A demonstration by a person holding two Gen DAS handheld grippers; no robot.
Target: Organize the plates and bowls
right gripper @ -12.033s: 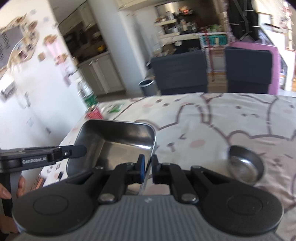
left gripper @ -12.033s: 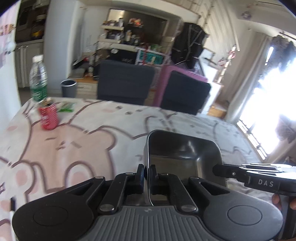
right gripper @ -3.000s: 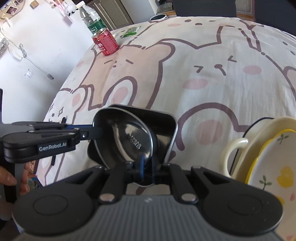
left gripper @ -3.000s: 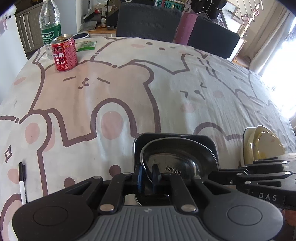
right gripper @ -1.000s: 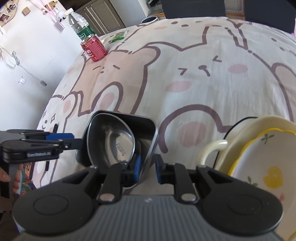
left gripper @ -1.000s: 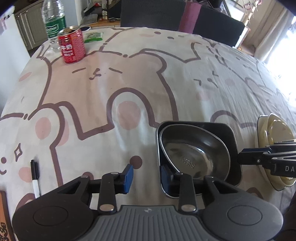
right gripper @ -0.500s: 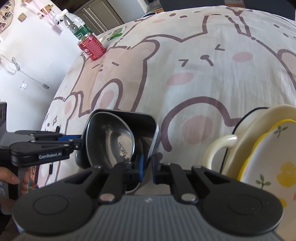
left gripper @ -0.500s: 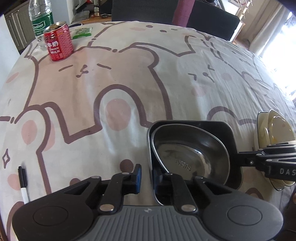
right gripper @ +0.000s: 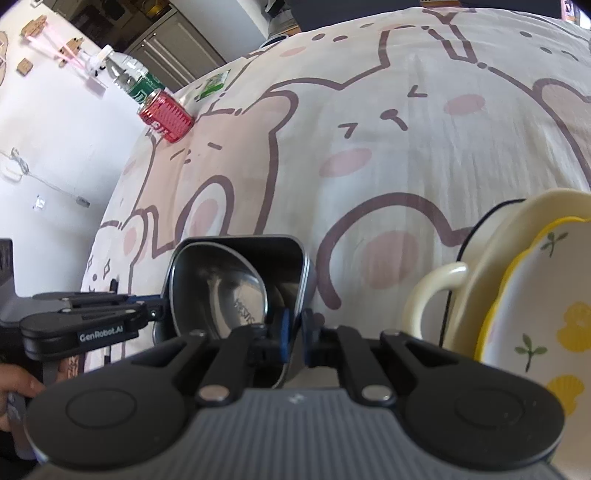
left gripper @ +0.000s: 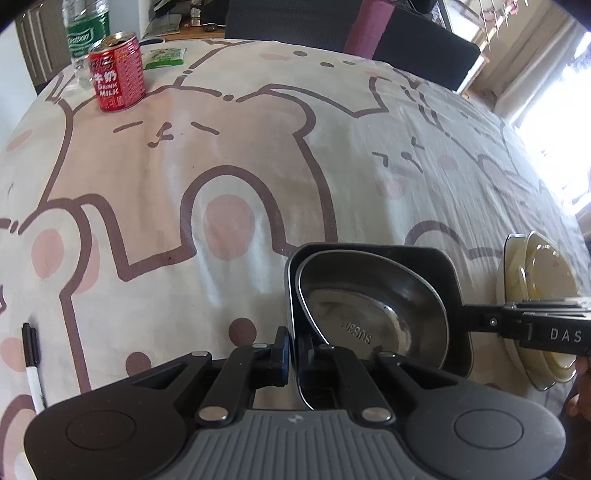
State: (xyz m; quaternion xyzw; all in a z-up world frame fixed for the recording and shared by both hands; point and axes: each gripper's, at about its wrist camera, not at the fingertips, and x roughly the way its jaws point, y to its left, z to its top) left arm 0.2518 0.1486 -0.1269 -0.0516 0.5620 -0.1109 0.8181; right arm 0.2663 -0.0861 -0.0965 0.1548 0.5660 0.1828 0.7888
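A rectangular steel tray (left gripper: 436, 266) holds a round steel bowl (left gripper: 373, 306) inside it. My left gripper (left gripper: 293, 349) is shut on the tray's near rim. My right gripper (right gripper: 293, 328) is shut on the tray's opposite rim (right gripper: 304, 273); it shows from the side in the left wrist view (left gripper: 517, 321). The bowl (right gripper: 221, 284) leans in the tray (right gripper: 258, 247). A stack of cream and yellow plates and bowls (right gripper: 524, 288) stands just right of the tray, also in the left wrist view (left gripper: 539, 266).
A red milk can (left gripper: 116, 72), a green-labelled water bottle (left gripper: 83, 31) and a green packet (left gripper: 164, 57) stand at the table's far left. A black pen (left gripper: 31, 363) lies near the front left edge. Dark chairs (left gripper: 424, 46) stand behind the table.
Both grippers had opened and let go of the tray rims a second ago; they have closed on the rims again. The tray with the bowl has stayed beside the plate stack.
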